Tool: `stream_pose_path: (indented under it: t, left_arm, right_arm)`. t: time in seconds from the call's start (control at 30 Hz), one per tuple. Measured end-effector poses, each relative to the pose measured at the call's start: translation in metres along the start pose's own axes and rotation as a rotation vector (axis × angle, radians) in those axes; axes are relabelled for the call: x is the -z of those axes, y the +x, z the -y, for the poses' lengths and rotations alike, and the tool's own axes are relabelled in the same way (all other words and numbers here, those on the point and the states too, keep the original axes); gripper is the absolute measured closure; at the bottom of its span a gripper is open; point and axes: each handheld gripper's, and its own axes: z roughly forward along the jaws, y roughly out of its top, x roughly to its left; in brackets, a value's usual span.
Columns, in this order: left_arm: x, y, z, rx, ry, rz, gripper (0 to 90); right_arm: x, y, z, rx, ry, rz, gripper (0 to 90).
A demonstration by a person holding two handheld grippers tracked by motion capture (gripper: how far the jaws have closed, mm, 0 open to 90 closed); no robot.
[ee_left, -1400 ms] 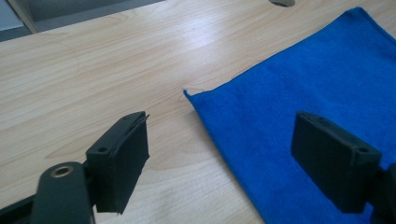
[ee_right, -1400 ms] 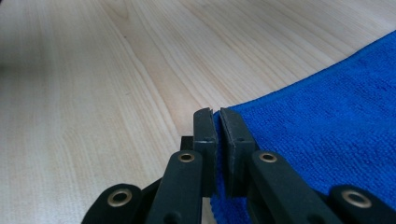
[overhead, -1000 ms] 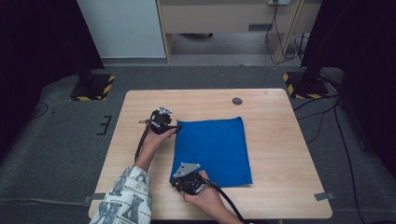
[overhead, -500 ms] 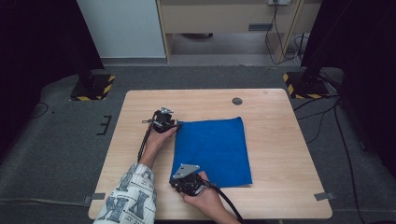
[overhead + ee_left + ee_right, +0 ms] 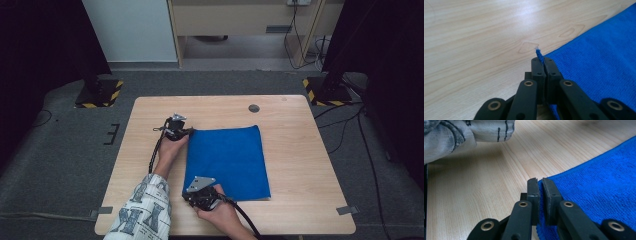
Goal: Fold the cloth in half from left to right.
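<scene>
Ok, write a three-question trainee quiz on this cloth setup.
1. True or false: the left gripper is shut on a corner of the cloth.
2. What does the right gripper hold? A) the cable B) the cloth's edge C) nothing
3. What small dark round thing sits in the table beyond the cloth?

Key: 1 true. 2 B. 3 a round hole, apart from the cloth.

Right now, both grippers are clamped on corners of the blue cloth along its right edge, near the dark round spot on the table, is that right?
Not quite: the left gripper and right gripper are shut on corners of the blue cloth along its left edge, as the high view shows. The dark round spot lies beyond the cloth's far right corner.
</scene>
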Motion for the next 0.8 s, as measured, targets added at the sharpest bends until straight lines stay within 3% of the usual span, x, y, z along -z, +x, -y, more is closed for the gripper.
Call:
stream_pose_path:
  t: [0.6,0.8]
  left_arm:
    - [0.027,-0.001,-0.014,-0.015,-0.035,-0.008,88.2]
    - [0.037,-0.002,-0.025,-0.047,-0.042,-0.01,88.3]
  right_arm:
    - [0.013,0.01,-0.015,0.002,-0.049,0.028,86.1]
    - [0.015,0.014,-0.022,0.017,-0.064,0.04,86.7]
